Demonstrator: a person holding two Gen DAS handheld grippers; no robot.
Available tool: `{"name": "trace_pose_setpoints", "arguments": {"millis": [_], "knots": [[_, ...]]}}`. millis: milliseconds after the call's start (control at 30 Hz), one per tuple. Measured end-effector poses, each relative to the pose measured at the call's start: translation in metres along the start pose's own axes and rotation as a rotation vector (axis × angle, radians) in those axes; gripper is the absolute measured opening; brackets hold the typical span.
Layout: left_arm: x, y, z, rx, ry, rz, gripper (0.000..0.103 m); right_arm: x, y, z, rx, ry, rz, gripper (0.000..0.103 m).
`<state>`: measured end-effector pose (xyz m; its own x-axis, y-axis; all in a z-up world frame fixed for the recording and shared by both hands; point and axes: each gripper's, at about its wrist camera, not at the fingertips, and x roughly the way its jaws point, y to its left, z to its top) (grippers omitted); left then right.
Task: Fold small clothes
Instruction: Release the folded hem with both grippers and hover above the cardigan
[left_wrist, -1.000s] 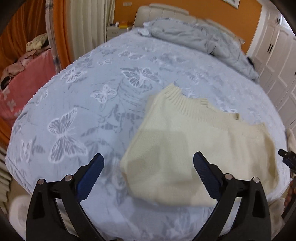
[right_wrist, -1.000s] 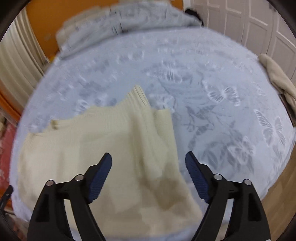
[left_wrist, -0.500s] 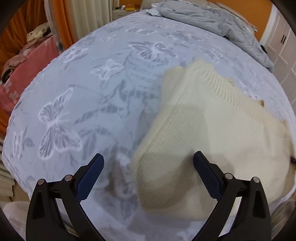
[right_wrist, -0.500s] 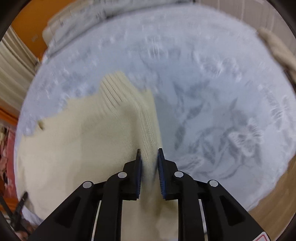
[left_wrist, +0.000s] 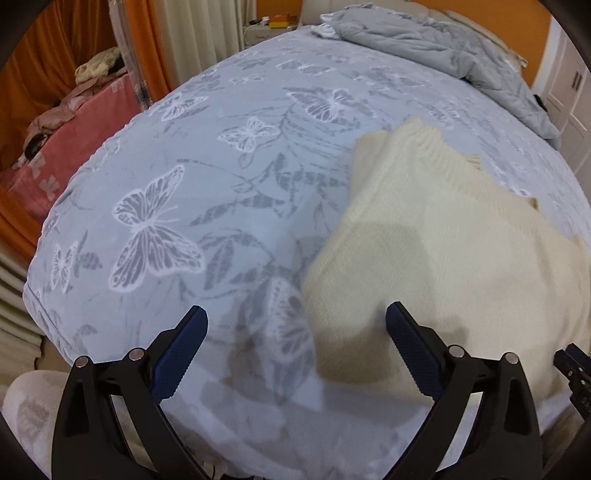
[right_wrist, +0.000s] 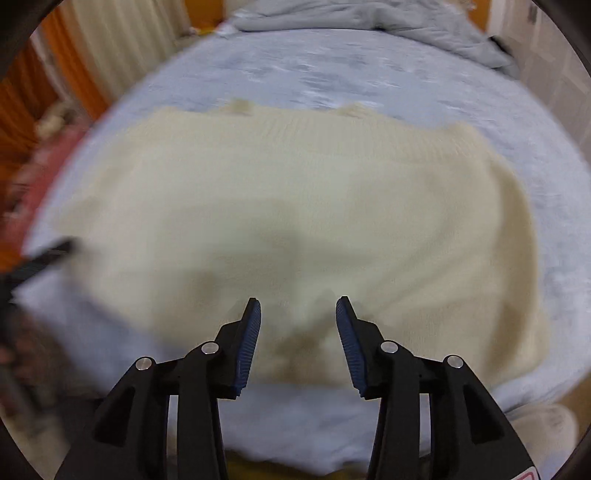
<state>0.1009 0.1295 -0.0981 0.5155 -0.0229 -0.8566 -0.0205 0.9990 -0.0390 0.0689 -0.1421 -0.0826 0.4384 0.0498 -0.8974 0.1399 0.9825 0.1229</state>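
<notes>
Cream-coloured, ribbed-knit sweater lay spread and partly folded on the pale blue butterfly-print bed cover, its ribbed hem toward the far side. It sat just ahead of the right claw and right of the left claw. The right claw's jaws had just been opening, half apart, gripping nothing; the left claw gaped wide and empty.

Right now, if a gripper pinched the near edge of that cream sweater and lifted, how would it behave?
The cream sweater would probably droop: it lies limp and follows the bedspread. The knit looks thick and fuzzy, so the pads should hold without slipping. Only the pinched layer may rise, since it looks folded over itself.
</notes>
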Motion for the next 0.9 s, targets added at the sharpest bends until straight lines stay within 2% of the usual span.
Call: {"name": "trace_pose_setpoints", "arguments": {"millis": [67,133,167,200,267,333,367,400,433,467,500,533,600,633,667,733,800,900], "knots": [[-0.010,0.001,-0.006,-0.015,-0.007,-0.064,0.095,-0.012,0.003,-0.006,-0.007,-0.030,0.003,0.048],[-0.015,0.001,-0.010,-0.036,-0.003,-0.105,0.096,-0.010,0.002,-0.009,0.006,-0.030,0.029,0.048],[-0.017,-0.001,-0.013,-0.051,0.005,-0.144,0.096,-0.006,-0.002,-0.011,0.030,-0.022,0.053,0.046],[-0.017,-0.003,-0.015,-0.055,0.010,-0.163,0.096,-0.001,-0.006,-0.011,0.052,-0.006,0.046,0.039],[-0.018,-0.007,-0.016,-0.043,0.006,-0.162,0.096,0.001,-0.020,-0.016,0.149,-0.001,-0.007,0.024],[-0.015,-0.009,-0.017,-0.025,0.001,-0.115,0.096,0.000,-0.073,-0.024,0.367,0.010,-0.108,0.012],[-0.011,-0.008,-0.017,-0.021,0.009,-0.082,0.096,-0.004,-0.097,-0.030,0.447,0.015,-0.154,0.001],[-0.007,-0.006,-0.017,-0.025,0.022,-0.060,0.096,-0.008,-0.124,-0.037,0.543,0.027,-0.202,0.000],[-0.002,-0.002,-0.017,-0.037,0.042,-0.042,0.096,-0.010,-0.144,-0.042,0.632,0.032,-0.178,0.000],[0.003,0.002,-0.017,-0.054,0.060,-0.035,0.096,-0.010,-0.167,-0.051,0.767,0.036,-0.071,0.000],[0.007,0.005,-0.016,-0.074,0.076,-0.041,0.096,-0.011,-0.174,-0.054,0.805,0.035,-0.040,0.000],[0.010,0.008,-0.016,-0.098,0.087,-0.054,0.097,-0.014,-0.173,-0.052,0.793,0.029,-0.054,0.000],[0.010,0.011,-0.015,-0.140,0.093,-0.077,0.096,-0.024,-0.156,-0.045,0.688,-0.008,-0.131,0.000],[0.009,0.011,-0.014,-0.148,0.087,-0.084,0.096,-0.029,-0.148,-0.042,0.645,-0.041,-0.145,0.002],[0.005,0.011,-0.014,-0.153,0.076,-0.102,0.096,-0.034,-0.144,-0.039,0.618,-0.070,-0.147,0.009],[0.001,0.012,-0.014,-0.163,0.064,-0.151,0.096,-0.044,-0.137,-0.033,0.546,-0.117,-0.169,0.018],[0.000,0.014,-0.016,-0.191,0.084,-0.213,0.098,-0.052,-0.134,-0.035,0.509,-0.125,-0.184,0.039],[0.008,0.016,-0.019,-0.257,0.150,-0.254,0.098,-0.052,-0.124,-0.050,0.502,-0.100,-0.124,0.051]]}}
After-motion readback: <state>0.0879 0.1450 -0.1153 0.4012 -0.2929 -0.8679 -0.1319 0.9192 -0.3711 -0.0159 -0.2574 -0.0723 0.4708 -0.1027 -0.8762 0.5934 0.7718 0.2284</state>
